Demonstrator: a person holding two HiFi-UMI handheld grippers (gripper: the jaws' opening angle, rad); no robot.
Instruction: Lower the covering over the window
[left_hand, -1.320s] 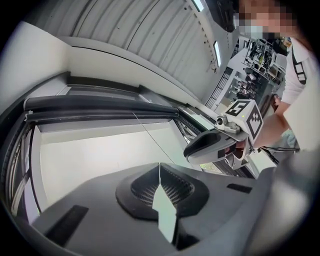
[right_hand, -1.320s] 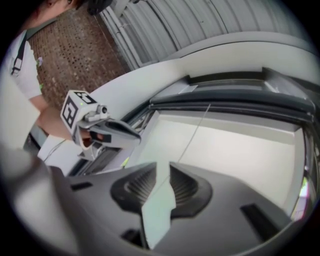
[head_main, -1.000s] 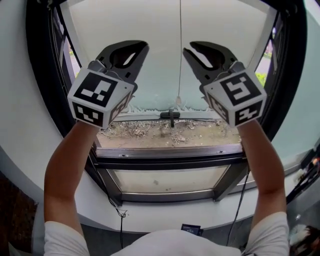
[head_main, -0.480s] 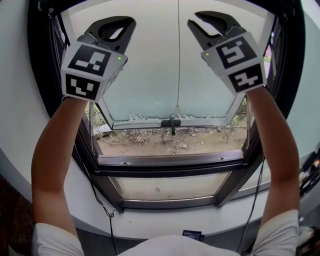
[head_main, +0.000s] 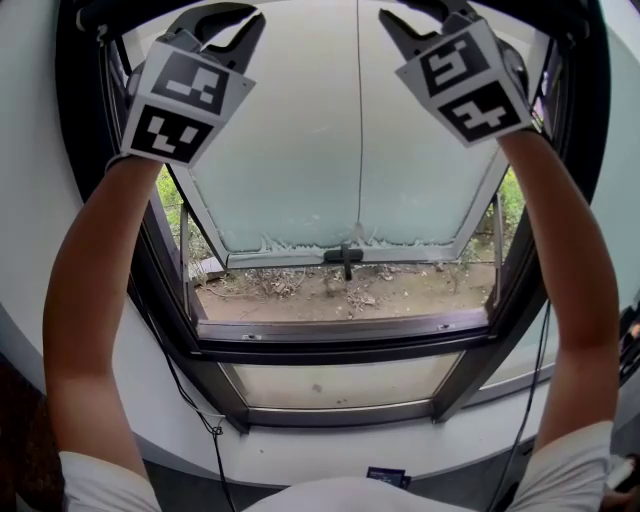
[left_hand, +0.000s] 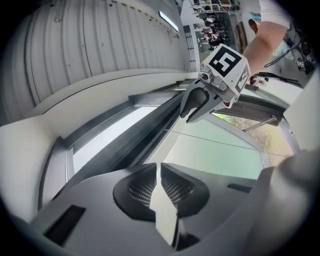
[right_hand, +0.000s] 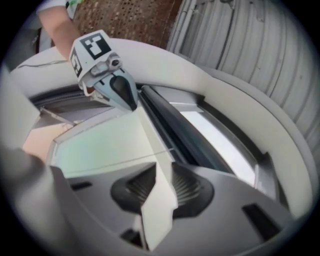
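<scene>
The window has a frosted sash (head_main: 300, 150) that is tilted outward, with a thin cord (head_main: 358, 120) hanging down its middle. A dark bar (left_hand: 145, 135) runs along the window's top, and no covering hangs below it. Both grippers are raised to that top edge. My left gripper (head_main: 255, 18) (left_hand: 159, 165) is at the upper left with its jaws just starting to part, tips nearly touching and nothing between them. My right gripper (head_main: 385, 18) (right_hand: 164, 167) is at the upper right, with a narrow gap between its jaws and nothing held. Each shows in the other's view: the right gripper (left_hand: 192, 107) and the left gripper (right_hand: 125, 97).
Below the sash lies a sill (head_main: 330, 290) covered in dirt and dry debris, with a black handle (head_main: 343, 257) at the sash's lower edge. A fixed lower pane (head_main: 340, 380) sits beneath. Cables (head_main: 190, 400) hang at the left and right. A corrugated ceiling (left_hand: 100, 40) is overhead.
Both arms have risen from mid-window to the top edge of the frame. More of the frosted sash and the sill show below them.
</scene>
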